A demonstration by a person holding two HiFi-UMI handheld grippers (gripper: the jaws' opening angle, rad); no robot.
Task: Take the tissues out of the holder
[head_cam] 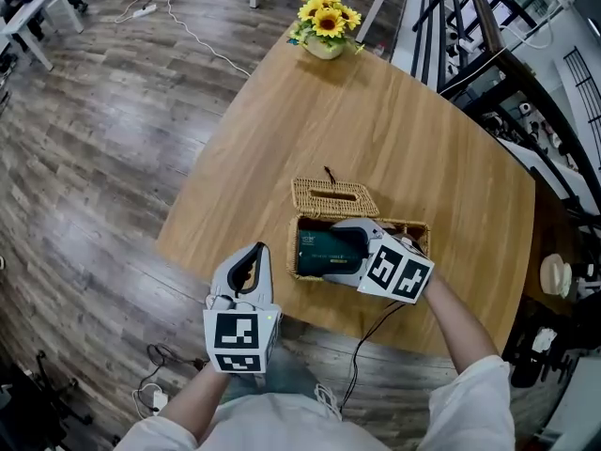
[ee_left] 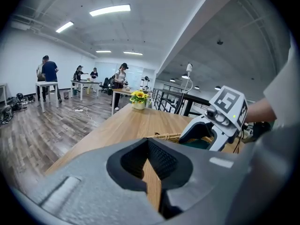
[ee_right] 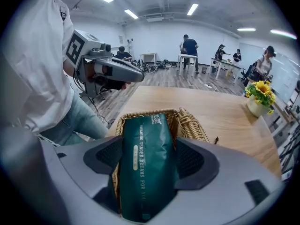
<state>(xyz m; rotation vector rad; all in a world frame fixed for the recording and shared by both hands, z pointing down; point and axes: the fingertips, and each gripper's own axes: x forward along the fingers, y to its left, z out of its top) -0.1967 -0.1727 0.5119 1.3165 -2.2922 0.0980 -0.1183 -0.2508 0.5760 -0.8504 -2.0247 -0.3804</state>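
Observation:
A wicker tissue holder (head_cam: 413, 225) stands uncovered near the table's front edge, with a dark green tissue pack (head_cam: 329, 247) lying inside it. My right gripper (head_cam: 343, 254) reaches steeply down into the holder. In the right gripper view its jaws (ee_right: 150, 158) straddle the pack (ee_right: 147, 172) and stand wide, open around it, while the pack rests in the holder (ee_right: 192, 121). My left gripper (head_cam: 255, 250) hovers left of the holder at the table edge, shut and empty, with only a thin slit between its jaws (ee_left: 149, 172).
The holder's wicker lid (head_cam: 335, 198) lies flat on the table just behind the holder. A pot of sunflowers (head_cam: 326, 26) stands at the far end of the wooden table (head_cam: 376, 130). A black cable (head_cam: 371, 332) hangs off the front edge. Several people stand at distant tables.

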